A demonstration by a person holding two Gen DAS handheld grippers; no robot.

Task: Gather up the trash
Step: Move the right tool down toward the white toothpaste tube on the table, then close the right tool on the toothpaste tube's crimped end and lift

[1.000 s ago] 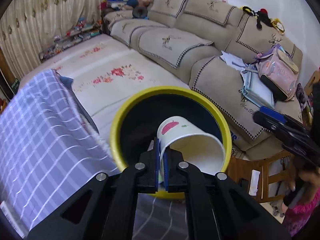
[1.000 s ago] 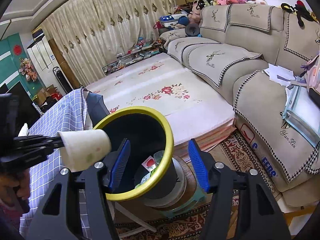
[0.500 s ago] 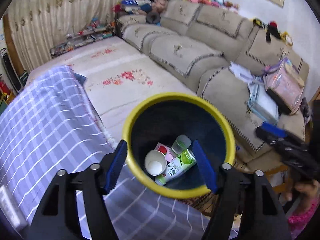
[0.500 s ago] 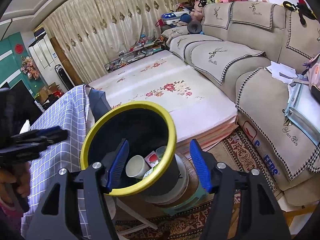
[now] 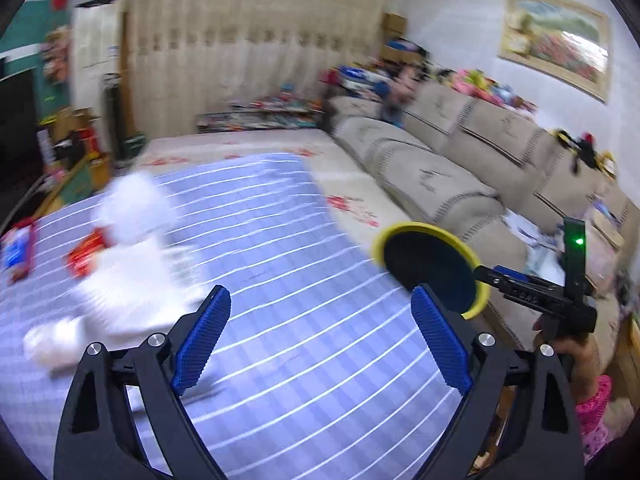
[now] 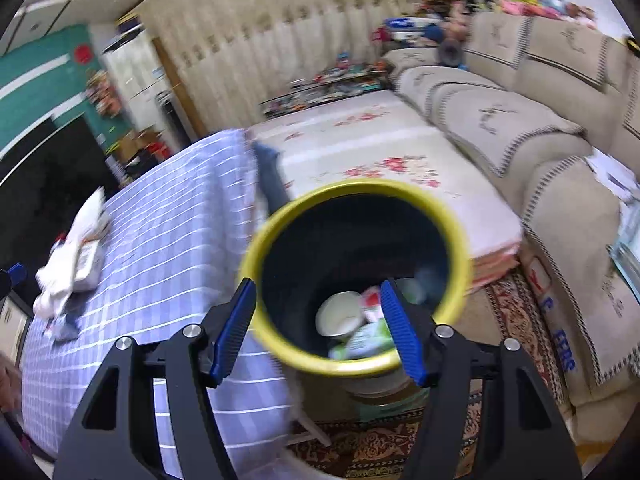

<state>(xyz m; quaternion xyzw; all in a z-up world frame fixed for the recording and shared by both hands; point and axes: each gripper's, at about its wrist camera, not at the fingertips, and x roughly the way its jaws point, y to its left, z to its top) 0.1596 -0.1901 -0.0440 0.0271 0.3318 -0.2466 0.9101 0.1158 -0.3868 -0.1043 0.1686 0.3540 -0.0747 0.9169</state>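
My left gripper (image 5: 322, 340) hangs over the blue checked tablecloth (image 5: 304, 264), its jaws opening wide with nothing between them. Blurred white crumpled paper (image 5: 132, 264) and a red wrapper (image 5: 86, 256) lie on the cloth ahead to the left. The yellow-rimmed bin (image 5: 432, 268) stands off the table's right edge. In the right wrist view my right gripper (image 6: 318, 332) is open and empty just above the bin (image 6: 352, 192). Inside lie a white paper cup (image 6: 340, 316) and a green carton (image 6: 368, 340).
A blue and red packet (image 5: 16, 252) lies at the cloth's far left. A beige sofa (image 5: 460, 160) runs along the right, with a flowered mat (image 6: 360, 152) beside the table. A patterned rug (image 6: 516, 320) lies under the bin. A hand (image 5: 568, 344) holds the right gripper (image 5: 492, 274).
The left gripper opened and dropped the paper cup into the bin, then swung left and up over the table. The right gripper shifted closer over the bin.
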